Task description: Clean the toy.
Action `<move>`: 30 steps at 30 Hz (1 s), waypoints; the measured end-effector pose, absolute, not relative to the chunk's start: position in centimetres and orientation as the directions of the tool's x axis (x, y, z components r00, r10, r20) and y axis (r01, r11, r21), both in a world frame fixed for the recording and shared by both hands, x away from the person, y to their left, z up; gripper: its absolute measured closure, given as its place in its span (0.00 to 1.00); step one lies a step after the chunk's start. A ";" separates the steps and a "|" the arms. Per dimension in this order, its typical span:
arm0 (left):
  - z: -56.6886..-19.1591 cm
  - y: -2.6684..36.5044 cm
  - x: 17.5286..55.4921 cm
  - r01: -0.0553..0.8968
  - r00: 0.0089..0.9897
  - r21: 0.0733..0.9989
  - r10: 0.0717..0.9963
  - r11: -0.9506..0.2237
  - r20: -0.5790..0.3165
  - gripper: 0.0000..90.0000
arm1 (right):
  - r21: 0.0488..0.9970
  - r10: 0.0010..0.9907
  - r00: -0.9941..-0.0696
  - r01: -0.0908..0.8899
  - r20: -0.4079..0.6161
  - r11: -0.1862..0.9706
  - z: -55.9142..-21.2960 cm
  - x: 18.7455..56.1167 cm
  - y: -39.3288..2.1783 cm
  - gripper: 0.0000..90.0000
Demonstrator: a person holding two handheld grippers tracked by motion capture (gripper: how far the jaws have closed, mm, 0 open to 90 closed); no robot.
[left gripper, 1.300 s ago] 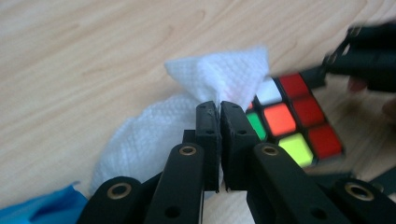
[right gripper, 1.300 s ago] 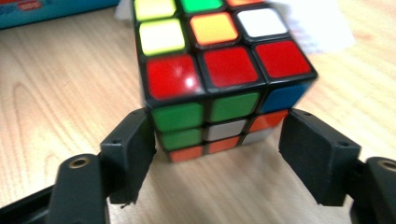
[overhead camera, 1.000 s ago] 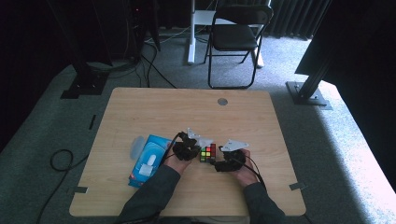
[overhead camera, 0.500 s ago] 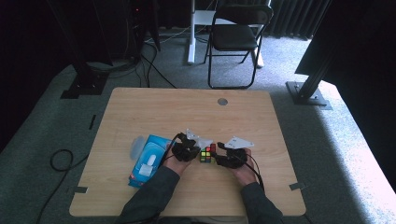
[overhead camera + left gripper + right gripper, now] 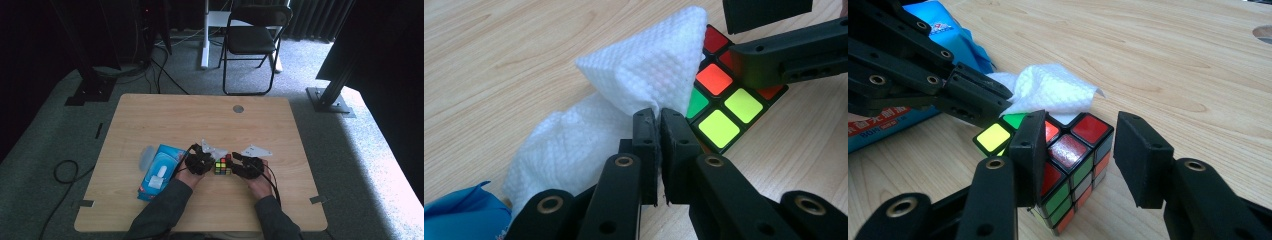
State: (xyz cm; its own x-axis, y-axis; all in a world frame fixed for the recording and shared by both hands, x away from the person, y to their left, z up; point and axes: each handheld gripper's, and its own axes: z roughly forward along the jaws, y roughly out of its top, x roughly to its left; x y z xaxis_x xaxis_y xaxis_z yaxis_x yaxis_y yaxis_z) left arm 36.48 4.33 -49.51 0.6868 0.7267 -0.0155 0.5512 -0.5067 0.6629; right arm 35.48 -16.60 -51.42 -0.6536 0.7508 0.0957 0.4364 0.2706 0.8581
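The left gripper (image 5: 656,117), rising from the bottom centre of its own view, has its two black jaws pinched tight on a fold of white embossed paper wipe (image 5: 644,80), which bunches up into a peak and leans against the top of a scrambled multicoloured puzzle cube (image 5: 724,107) at the right of that frame; holding it by one fold looks meant to leave a loose pad free for rubbing the cube's tiles. In the right gripper view, the right gripper (image 5: 1080,155) straddles the cube (image 5: 1075,160), its jaws having just been closing; the left pad lies against the cube's side, while the right pad stands a little clear, so the cube sits between them, not yet firmly clamped, probably to steady it for wiping. From the high view, both grippers meet at the lower middle of the pale wooden table (image 5: 165,115), the cube (image 5: 223,165) resting between the hands. To the left lies a blue pack of wipes (image 5: 159,172), likely the source of the sheet.
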 end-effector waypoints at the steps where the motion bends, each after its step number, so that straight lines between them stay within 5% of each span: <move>1: -49.5 4.3 36.5 0.552 0.687 0.662 0.727 -0.506 -0.018 0.96 | 0.858 0.750 -0.653 0.438 0.099 0.268 -51.4 35.5 -16.6 0.62; 12: -49.5 4.6 37.2 0.618 0.643 0.672 0.754 -0.408 -0.133 0.96 | 0.850 0.741 -0.661 0.453 0.119 0.268 -51.3 35.5 -16.6 0.69; 30: -51.5 3.3 38.0 0.663 0.605 0.627 0.787 -0.410 -0.124 0.97 | 0.839 0.750 -0.644 0.485 0.152 0.247 -51.2 35.6 -17.5 0.70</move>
